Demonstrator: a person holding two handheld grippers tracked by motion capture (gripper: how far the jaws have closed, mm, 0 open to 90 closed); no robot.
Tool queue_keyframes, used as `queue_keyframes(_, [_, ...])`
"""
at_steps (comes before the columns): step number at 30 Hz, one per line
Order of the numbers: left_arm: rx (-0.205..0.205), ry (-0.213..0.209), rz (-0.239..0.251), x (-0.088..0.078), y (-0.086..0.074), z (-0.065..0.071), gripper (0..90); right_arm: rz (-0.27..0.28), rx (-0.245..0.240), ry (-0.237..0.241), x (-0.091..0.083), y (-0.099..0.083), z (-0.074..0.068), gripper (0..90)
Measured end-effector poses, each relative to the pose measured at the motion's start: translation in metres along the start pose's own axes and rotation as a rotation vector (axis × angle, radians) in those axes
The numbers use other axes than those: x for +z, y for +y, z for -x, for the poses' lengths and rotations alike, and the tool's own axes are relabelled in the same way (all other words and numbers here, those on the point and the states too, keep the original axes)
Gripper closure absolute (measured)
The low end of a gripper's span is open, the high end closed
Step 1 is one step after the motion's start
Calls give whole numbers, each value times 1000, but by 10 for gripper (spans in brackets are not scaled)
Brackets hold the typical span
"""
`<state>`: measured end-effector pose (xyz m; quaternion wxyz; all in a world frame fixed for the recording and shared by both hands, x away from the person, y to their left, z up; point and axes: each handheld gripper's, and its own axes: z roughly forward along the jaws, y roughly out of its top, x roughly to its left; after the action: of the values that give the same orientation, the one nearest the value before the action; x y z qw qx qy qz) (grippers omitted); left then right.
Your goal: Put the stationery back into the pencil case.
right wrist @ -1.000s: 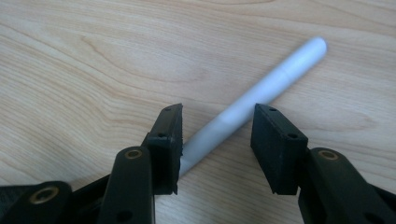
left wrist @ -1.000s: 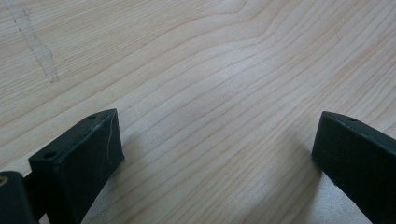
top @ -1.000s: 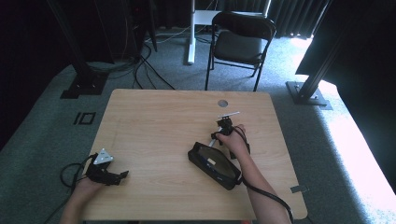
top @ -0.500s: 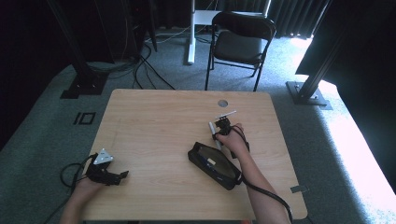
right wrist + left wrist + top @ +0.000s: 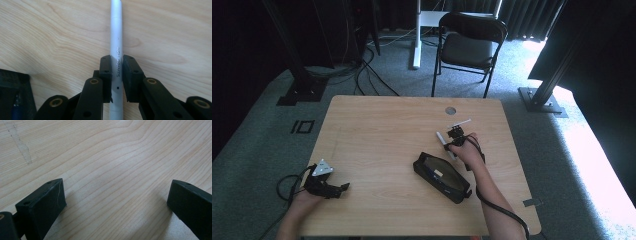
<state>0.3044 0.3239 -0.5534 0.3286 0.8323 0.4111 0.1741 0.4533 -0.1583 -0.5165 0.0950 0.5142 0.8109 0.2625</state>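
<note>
While the left gripper (image 5: pixel 329 186) rests wide-jawed near the table's (image 5: pixel 382 125) front left corner, the right gripper (image 5: pixel 117 72) has just clamped what looks like a white pen (image 5: pixel 116 37) beside the black case (image 5: pixel 443 177).

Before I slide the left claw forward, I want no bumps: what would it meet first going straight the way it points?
The way looks free: ahead of the left claw, standing open, lies bare wooden table, though depth is hard to judge.

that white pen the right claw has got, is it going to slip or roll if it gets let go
The white pen looks smooth and round, so it would probably roll on the table. The right claw clamps it mid-barrel, so it may pivot. It seems stiff and light.
</note>
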Motion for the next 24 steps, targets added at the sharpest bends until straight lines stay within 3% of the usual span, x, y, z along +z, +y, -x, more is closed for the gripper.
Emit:
queue_keyframes(7, [-1,1,0,0,0,0,21,40,4,37,-20,-5,6,785])
queue_keyframes(11, [-1,1,0,0,0,0,21,63,-16,37,-34,-7,6,785])
queue_keyframes(19, [-1,1,0,0,0,0,21,128,-63,58,-63,-7,-6,785])
queue_keyframes(24, [-1,1,0,0,0,0,21,149,-113,98,-81,-11,-17,785])
